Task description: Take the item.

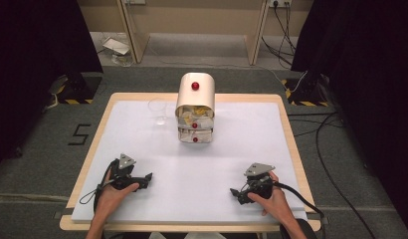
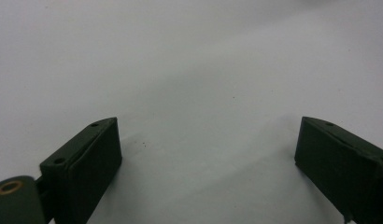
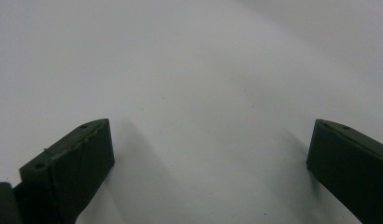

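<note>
a small cream drawer tower (image 1: 195, 108) is standing upright at the desk's (image 1: 142, 199) far middle, red knobs facing the person. the left gripper (image 1: 146, 178) and right gripper (image 1: 235, 193) are resting near the front edge, fingers (image 2: 89, 163) spread wide, holding nothing.

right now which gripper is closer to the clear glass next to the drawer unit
Left. The left gripper sits near the table's front, below the glass. The right gripper is across the table, farther off. Both are open.
</note>
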